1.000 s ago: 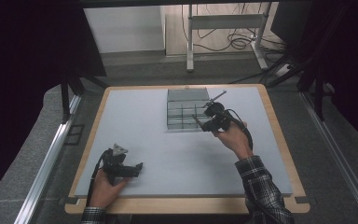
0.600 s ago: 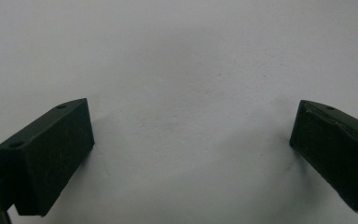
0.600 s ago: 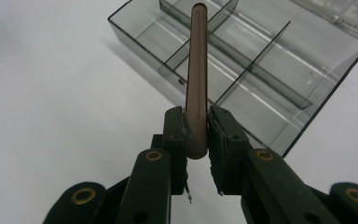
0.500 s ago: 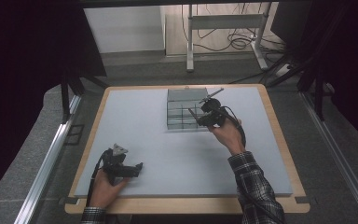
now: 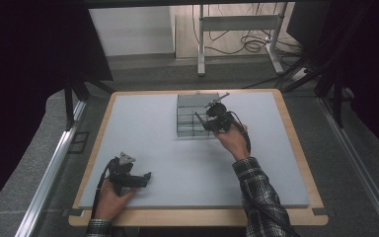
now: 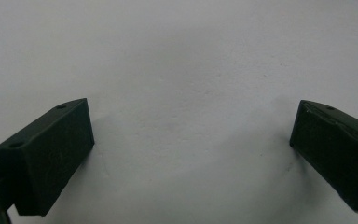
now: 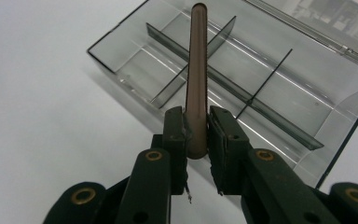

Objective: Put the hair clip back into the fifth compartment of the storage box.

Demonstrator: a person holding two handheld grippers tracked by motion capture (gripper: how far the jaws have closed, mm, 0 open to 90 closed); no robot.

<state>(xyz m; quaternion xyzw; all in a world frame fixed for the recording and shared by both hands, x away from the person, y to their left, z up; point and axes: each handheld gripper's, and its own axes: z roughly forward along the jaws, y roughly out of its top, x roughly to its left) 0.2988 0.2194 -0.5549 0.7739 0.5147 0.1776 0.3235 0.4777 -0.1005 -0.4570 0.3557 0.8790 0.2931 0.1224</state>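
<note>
Right gripper (image 7: 196, 133) pinches rod (image 7: 197, 70) above divided tray (image 7: 307, 98); best lowered level into one compartment. Left gripper (image 6: 191, 149) spread wide over counter (image 5: 143, 128).

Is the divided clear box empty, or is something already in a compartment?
Empty, as far as visible: every compartment of the clear box shows bare floor. The brown rod remains clamped in the right gripper above it.

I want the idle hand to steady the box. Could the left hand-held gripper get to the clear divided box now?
Probably yes: the left hand-held gripper is open with bare table between it and the box.
</note>
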